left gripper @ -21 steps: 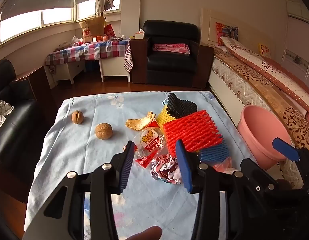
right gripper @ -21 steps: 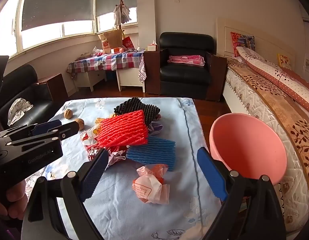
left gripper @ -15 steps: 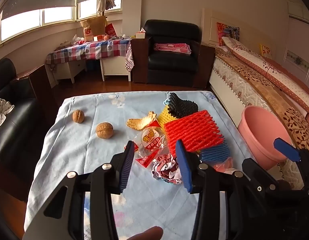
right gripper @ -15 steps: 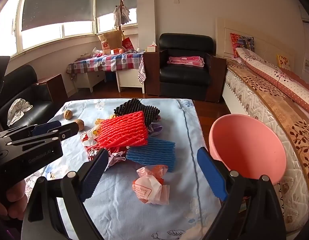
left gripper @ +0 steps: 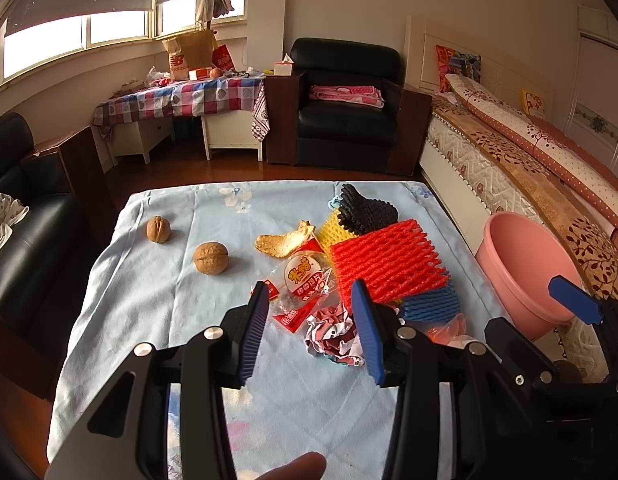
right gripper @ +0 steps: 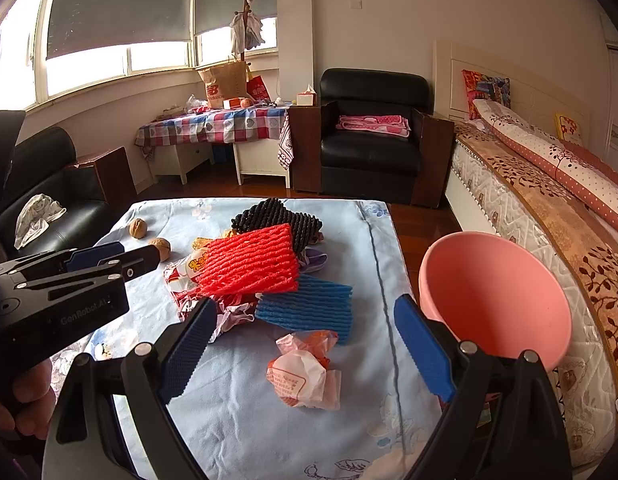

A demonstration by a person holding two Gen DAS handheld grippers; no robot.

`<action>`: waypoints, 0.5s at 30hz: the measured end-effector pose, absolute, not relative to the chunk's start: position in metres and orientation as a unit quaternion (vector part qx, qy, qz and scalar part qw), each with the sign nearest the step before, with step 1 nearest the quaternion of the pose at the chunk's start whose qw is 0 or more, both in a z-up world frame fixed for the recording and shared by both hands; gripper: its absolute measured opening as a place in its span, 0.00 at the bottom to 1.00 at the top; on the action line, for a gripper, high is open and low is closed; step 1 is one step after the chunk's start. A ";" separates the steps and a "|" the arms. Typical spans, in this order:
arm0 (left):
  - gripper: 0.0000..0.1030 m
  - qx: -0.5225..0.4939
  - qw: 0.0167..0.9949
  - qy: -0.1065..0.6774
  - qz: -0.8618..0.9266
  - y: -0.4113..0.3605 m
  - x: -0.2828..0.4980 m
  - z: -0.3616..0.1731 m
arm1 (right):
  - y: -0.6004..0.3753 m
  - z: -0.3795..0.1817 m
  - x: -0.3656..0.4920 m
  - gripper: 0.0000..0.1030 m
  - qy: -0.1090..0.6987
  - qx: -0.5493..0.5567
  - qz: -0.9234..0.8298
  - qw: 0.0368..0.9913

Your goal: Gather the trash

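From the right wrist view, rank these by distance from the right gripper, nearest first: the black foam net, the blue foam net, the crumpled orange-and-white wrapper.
Right gripper, jaws open and empty:
1. Crumpled orange-and-white wrapper, on the cloth just ahead, between the jaws.
2. Blue foam net, just beyond the wrapper, mid-table.
3. Black foam net, at the far end of the pile, behind the red foam net.

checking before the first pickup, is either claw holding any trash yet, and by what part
Nothing is held. The left claw and right claw are both open and empty above the table.
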State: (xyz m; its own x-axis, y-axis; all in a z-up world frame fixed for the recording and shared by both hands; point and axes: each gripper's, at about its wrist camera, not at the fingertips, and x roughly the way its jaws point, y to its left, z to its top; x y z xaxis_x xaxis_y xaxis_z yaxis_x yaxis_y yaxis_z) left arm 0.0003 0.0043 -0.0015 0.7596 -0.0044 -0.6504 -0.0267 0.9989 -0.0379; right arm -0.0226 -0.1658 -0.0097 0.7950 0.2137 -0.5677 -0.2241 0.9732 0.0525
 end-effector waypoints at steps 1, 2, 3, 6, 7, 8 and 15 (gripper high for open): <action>0.42 -0.023 0.938 0.346 0.006 0.005 0.000 -0.002 | -0.166 -0.010 -0.023 0.86 0.298 -0.009 0.115 0.947; 0.42 -0.023 0.938 0.346 0.007 0.004 0.000 -0.003 | -0.165 -0.010 -0.023 0.86 0.298 -0.010 0.115 0.947; 0.42 -0.023 0.938 0.346 0.007 0.005 0.000 -0.004 | -0.166 -0.010 -0.022 0.86 0.298 -0.010 0.115 0.947; 0.42 -0.024 0.938 0.347 0.006 0.006 0.000 -0.004 | -0.166 -0.010 -0.022 0.86 0.298 -0.009 0.115 0.948; 0.42 -0.024 0.938 0.347 0.006 0.006 0.000 -0.003 | -0.166 -0.009 -0.022 0.86 0.298 -0.009 0.115 0.948; 0.42 -0.024 0.938 0.347 0.006 0.006 0.000 -0.004 | -0.166 -0.009 -0.022 0.86 0.298 -0.009 0.115 0.948; 0.42 -0.026 0.938 0.347 0.006 0.007 -0.003 -0.004 | -0.166 -0.008 -0.023 0.86 0.298 -0.009 0.115 0.948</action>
